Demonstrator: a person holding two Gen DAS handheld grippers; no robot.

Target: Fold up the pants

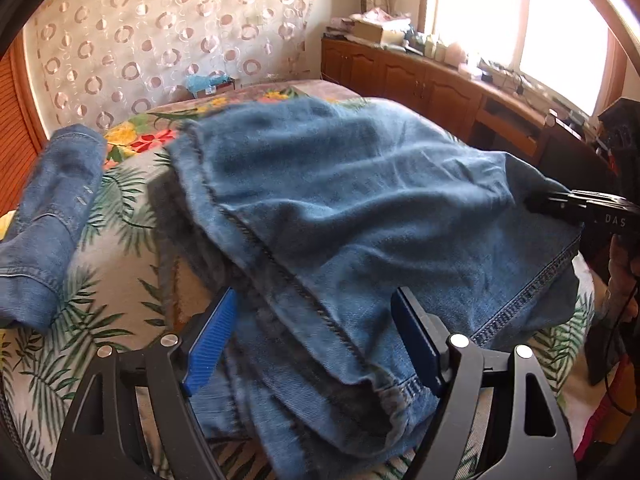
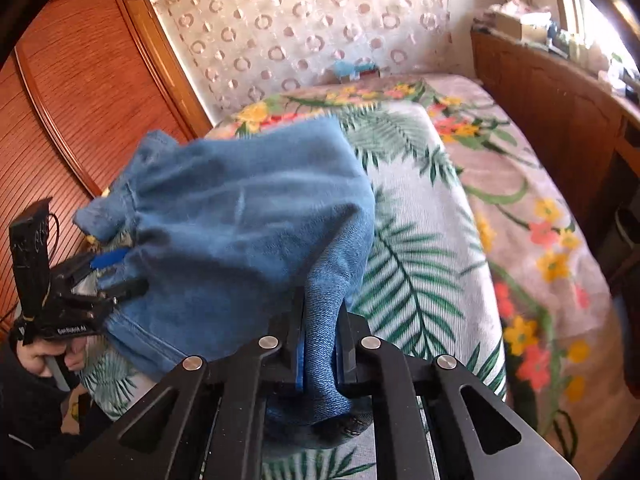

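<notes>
A bed [image 2: 452, 208] fills most of the room, covered with a spread printed in green palm leaves and red and yellow flowers. Behind its head hangs a pale curtain [image 1: 160, 36] patterned with rings, a reddish wooden wardrobe [image 2: 80, 92] stands to one side, and a low wooden cabinet [image 1: 420, 80] crowded with small items runs under the bright window [image 1: 520, 20] on the other.

The jeans [image 1: 340, 208] lie bunched on the spread near the foot of the bed, blue denim with seams and a stitched hem showing. Part of them is lifted off the bed. A separate stretch of the same blue denim [image 1: 44, 232] rests flat on the spread off to the left side, apart from the heap.

The right gripper [image 2: 320, 344] is pinched tight on a fold of denim, the cloth squeezed between its pads and hanging below them.

The left gripper [image 1: 316, 344] stands with its jaws spread wide, its blue pads [image 1: 210, 344] on either side of a thick bundle of denim. Whether the pads press on that cloth I cannot tell.
</notes>
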